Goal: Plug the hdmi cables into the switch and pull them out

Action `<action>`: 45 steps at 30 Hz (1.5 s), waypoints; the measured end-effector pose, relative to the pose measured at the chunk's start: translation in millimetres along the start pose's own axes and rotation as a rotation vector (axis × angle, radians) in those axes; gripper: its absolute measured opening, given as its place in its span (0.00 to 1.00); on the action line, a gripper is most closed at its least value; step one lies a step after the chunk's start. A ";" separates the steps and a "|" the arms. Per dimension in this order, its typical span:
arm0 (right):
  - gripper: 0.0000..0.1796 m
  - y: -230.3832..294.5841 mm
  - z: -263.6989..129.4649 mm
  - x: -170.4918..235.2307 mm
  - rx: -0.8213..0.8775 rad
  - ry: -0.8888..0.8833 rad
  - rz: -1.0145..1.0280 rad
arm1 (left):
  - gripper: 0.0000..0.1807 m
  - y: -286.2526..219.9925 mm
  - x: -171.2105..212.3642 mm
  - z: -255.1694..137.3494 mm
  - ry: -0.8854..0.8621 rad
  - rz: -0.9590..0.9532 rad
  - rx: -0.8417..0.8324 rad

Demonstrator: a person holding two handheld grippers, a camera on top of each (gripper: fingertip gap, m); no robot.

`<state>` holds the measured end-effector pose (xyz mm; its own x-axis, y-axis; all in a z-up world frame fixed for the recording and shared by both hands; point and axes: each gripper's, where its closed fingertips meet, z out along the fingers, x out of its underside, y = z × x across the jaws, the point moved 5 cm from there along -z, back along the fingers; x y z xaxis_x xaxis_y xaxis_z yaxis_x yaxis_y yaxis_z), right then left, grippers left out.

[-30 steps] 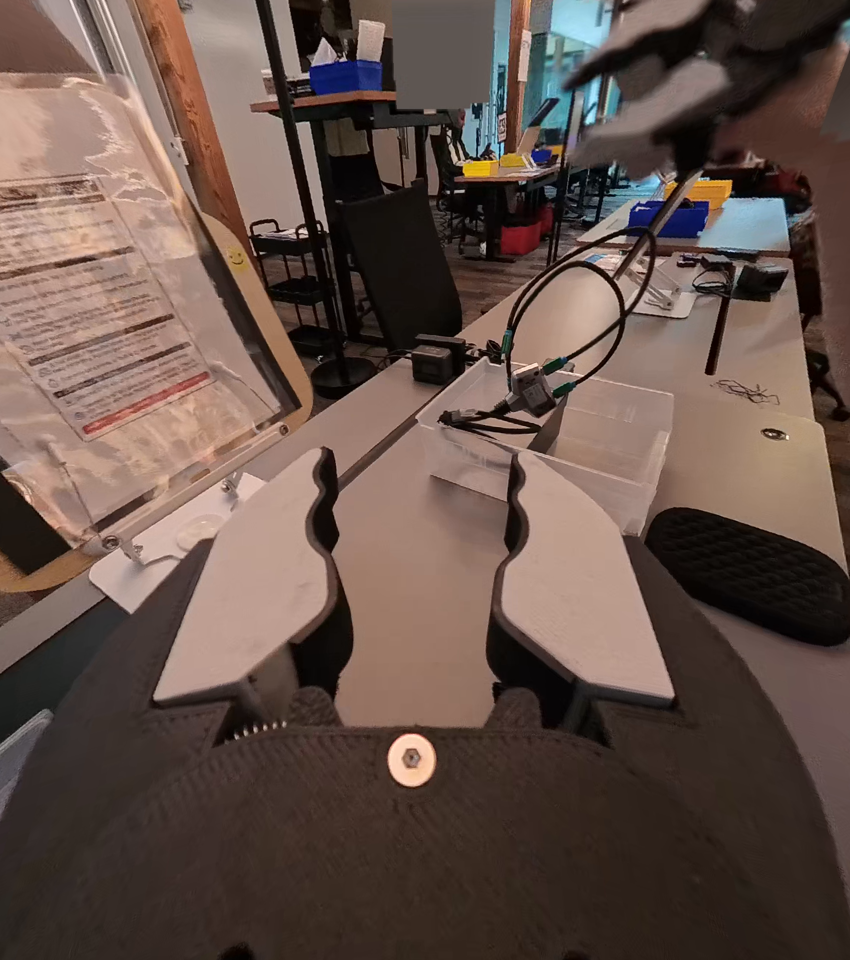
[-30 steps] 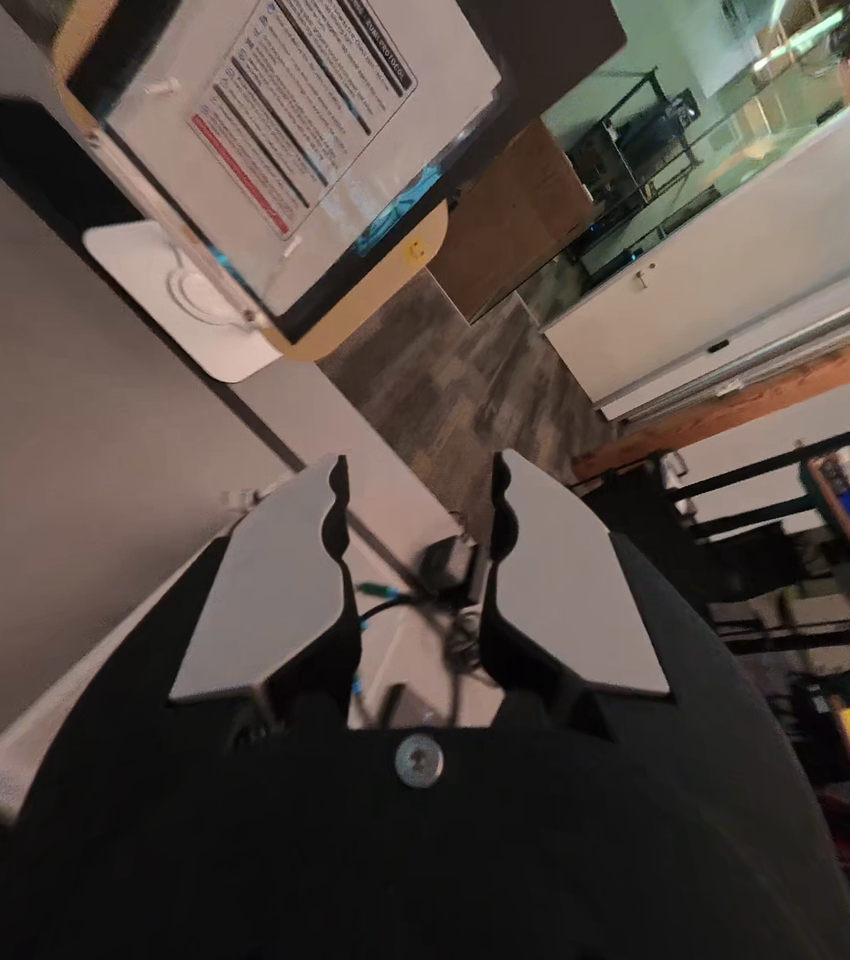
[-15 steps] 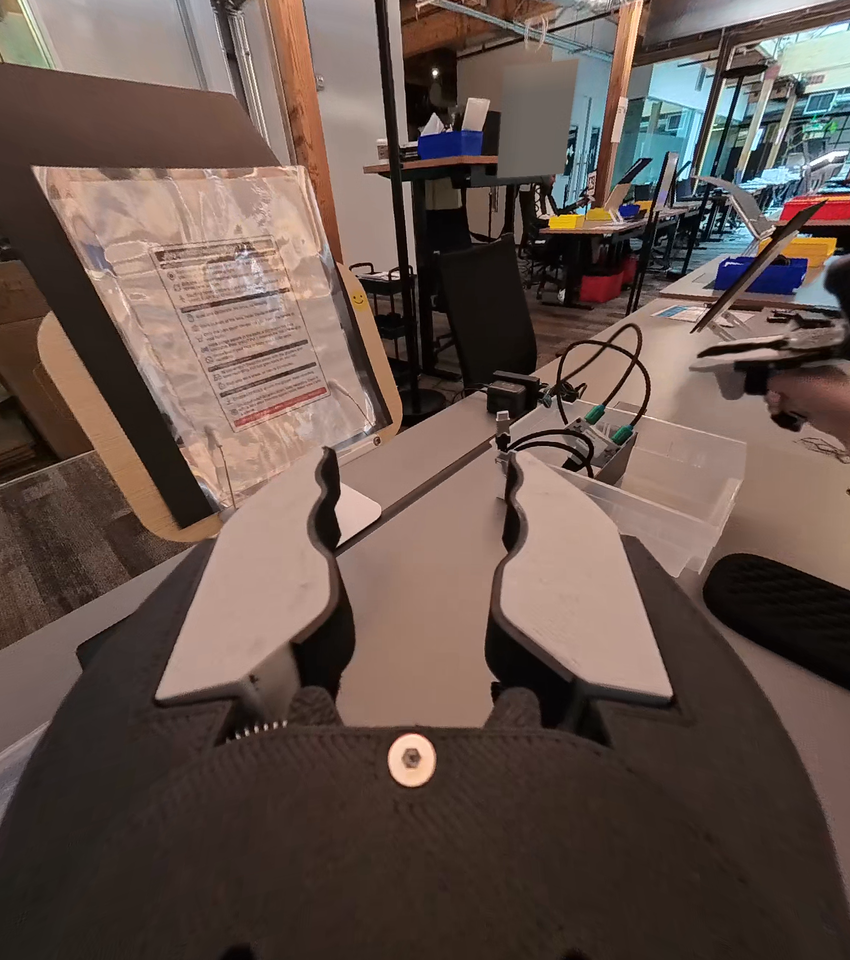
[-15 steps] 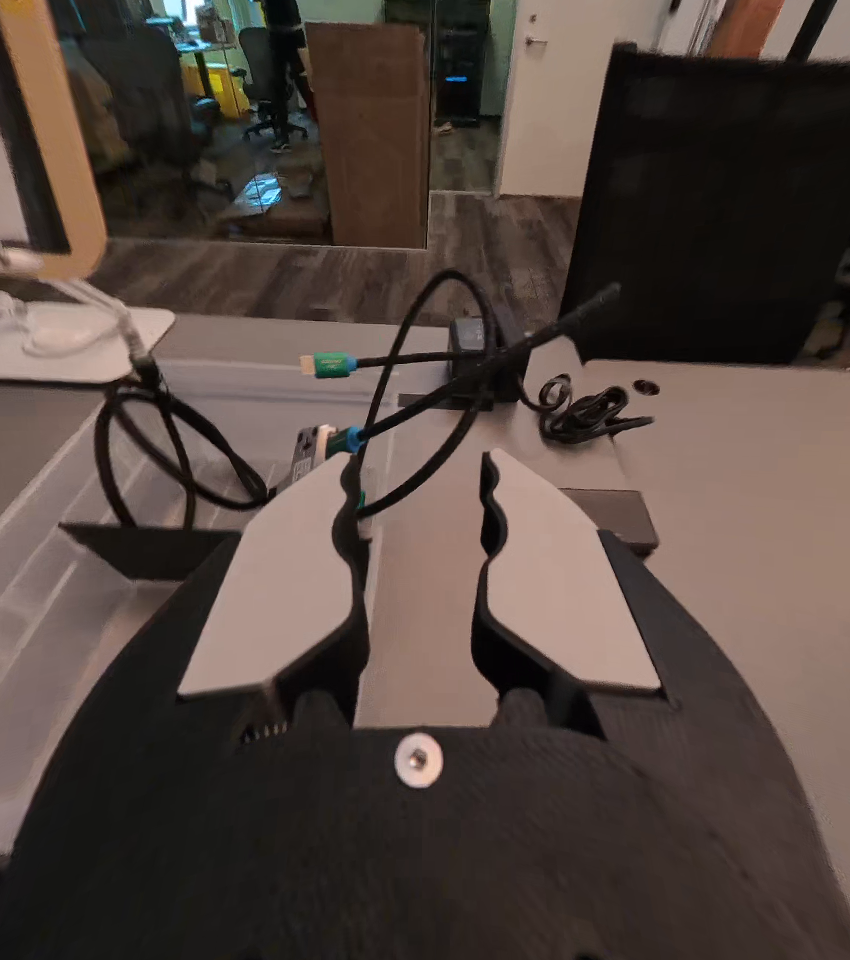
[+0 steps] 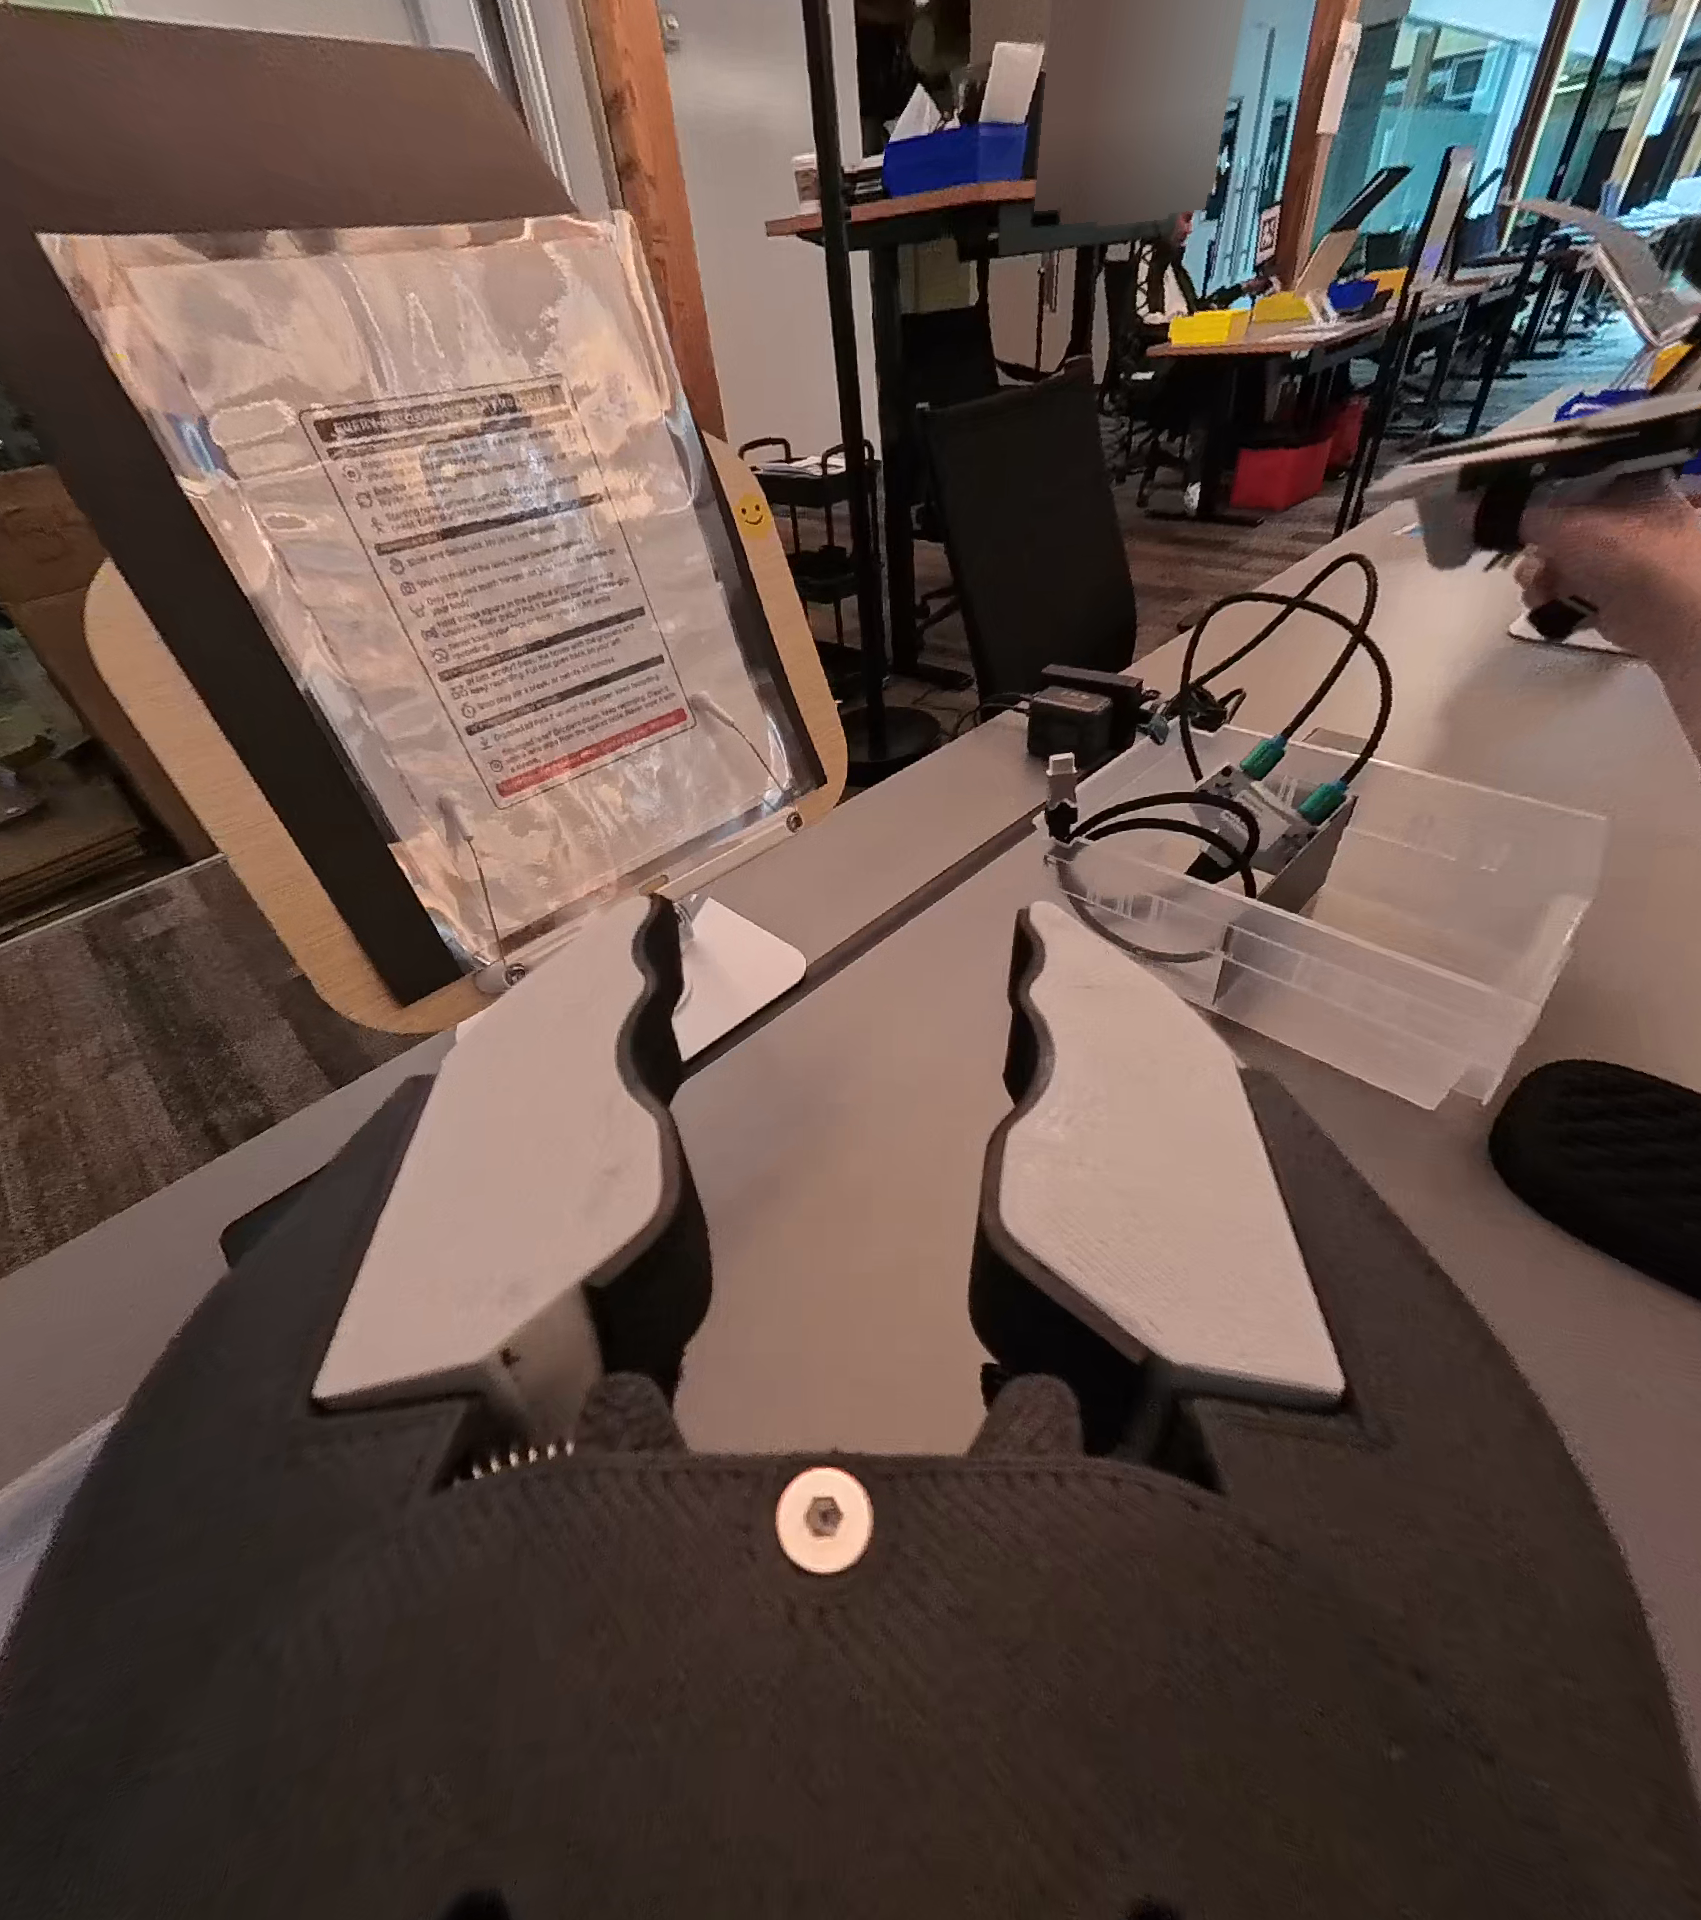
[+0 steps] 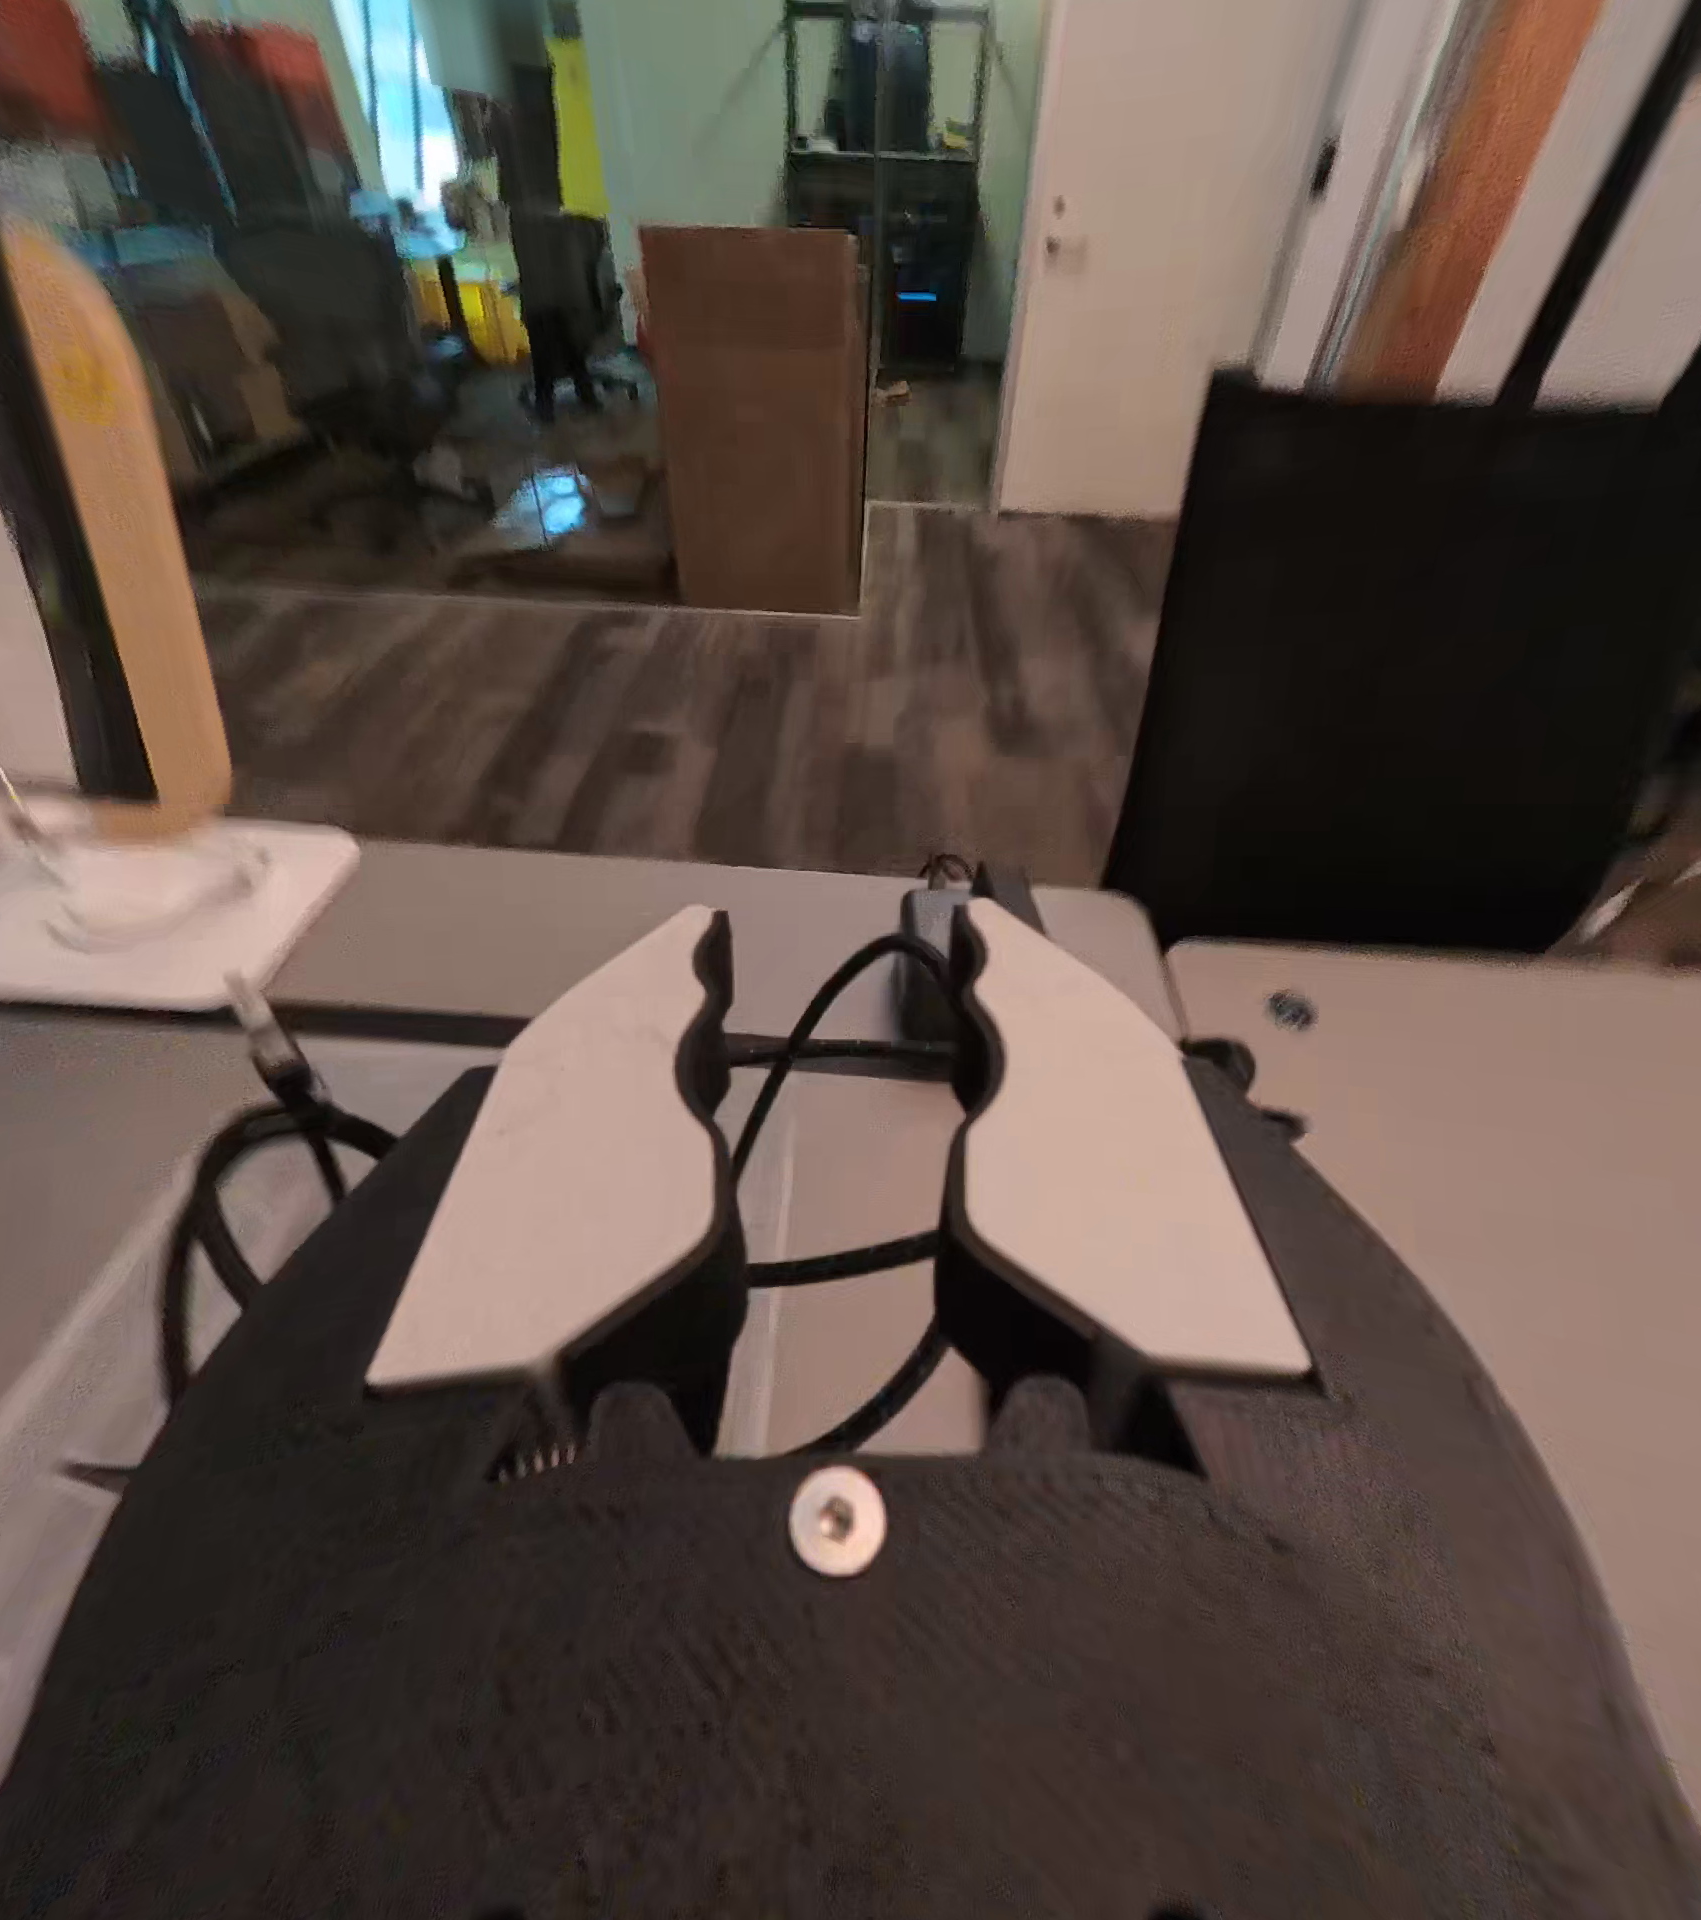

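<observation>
In the left wrist view a small grey HDMI switch (image 5: 1251,816) stands in a clear plastic bin (image 5: 1365,977). Two black cables with green plugs (image 5: 1322,800) are plugged into its top and loop upward. Another black cable ends in a loose plug (image 5: 1062,774) at the bin's far left corner. My left gripper (image 5: 841,920) is open and empty above the table, short of the bin. My right gripper (image 5: 1552,457) shows at the upper right, held by a hand. In its own view the right gripper (image 6: 838,920) is open over the black cables (image 6: 784,1049), which pass below the gap; the switch is hidden.
A framed laminated sheet on a white stand (image 5: 472,582) is at the left table edge. A black padded rest (image 5: 1656,1174) lies right of the bin. A black power adapter (image 5: 1080,712) sits behind the bin, also in the right wrist view (image 6: 929,935). A black chair (image 5: 1022,540) stands beyond.
My right gripper has swung down from a steep tilt and moved forward over the cables. My left gripper has turned left and drawn back a little. Both stay open.
</observation>
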<state>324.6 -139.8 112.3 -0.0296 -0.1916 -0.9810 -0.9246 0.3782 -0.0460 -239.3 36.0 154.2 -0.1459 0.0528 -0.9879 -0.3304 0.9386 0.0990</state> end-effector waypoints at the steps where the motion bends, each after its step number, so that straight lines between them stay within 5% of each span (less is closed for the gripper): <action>1: 0.21 15.0 5.3 1.1 0.006 0.022 -0.114 | 0.33 -1.9 0.2 2.2 0.002 0.005 0.005; 3: 0.22 41.3 28.5 13.7 -0.069 0.150 -0.155 | 0.33 -5.5 2.0 7.8 0.017 0.018 0.010; 6: 0.21 52.1 72.0 46.1 -0.099 0.470 0.101 | 0.33 -10.6 6.8 16.6 0.054 0.038 0.015; 9: 0.18 58.2 97.7 66.4 -0.126 0.612 0.207 | 0.33 -17.1 10.5 22.6 0.082 0.059 0.026; 11: 0.17 74.8 103.8 67.1 -0.233 0.609 0.021 | 0.33 -20.8 12.0 24.6 0.097 0.082 0.028; 14: 0.31 90.7 105.4 77.1 -0.335 0.585 -0.528 | 0.33 -24.8 12.9 27.9 0.104 0.113 0.030; 17: 0.30 98.9 104.0 95.6 -0.424 0.541 -0.942 | 0.34 -28.7 15.3 33.7 0.119 0.118 0.057; 22: 0.27 84.0 123.6 102.0 -0.331 0.610 -1.084 | 0.34 -32.1 21.0 42.3 0.148 0.122 0.081; 25: 0.17 77.7 128.8 111.1 -0.294 0.670 -1.140 | 0.34 -32.5 23.7 45.3 0.162 0.133 0.078; 31: 0.15 106.9 96.5 102.8 -0.431 0.605 -1.092 | 0.34 -30.5 22.0 45.6 0.147 0.123 0.078; 35: 0.17 116.0 95.0 132.8 -0.534 0.830 -1.046 | 0.33 -35.9 22.6 49.3 0.146 0.134 0.092; 39: 0.24 120.2 105.4 142.6 -0.513 0.866 -0.917 | 0.33 -40.6 26.7 52.3 0.167 0.149 0.095; 42: 0.30 117.5 86.9 110.8 -0.437 0.678 -0.830 | 0.33 -36.9 22.7 45.0 0.152 0.132 0.085; 45: 0.28 105.6 21.2 59.0 -0.331 0.378 -0.612 | 0.34 -16.3 14.9 25.1 0.141 0.104 0.016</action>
<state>233.3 -91.9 45.6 0.4483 -0.5954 -0.6667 -0.8816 -0.1713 -0.4399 -212.6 30.1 134.9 -0.3084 0.1029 -0.9457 -0.2922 0.9358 0.1971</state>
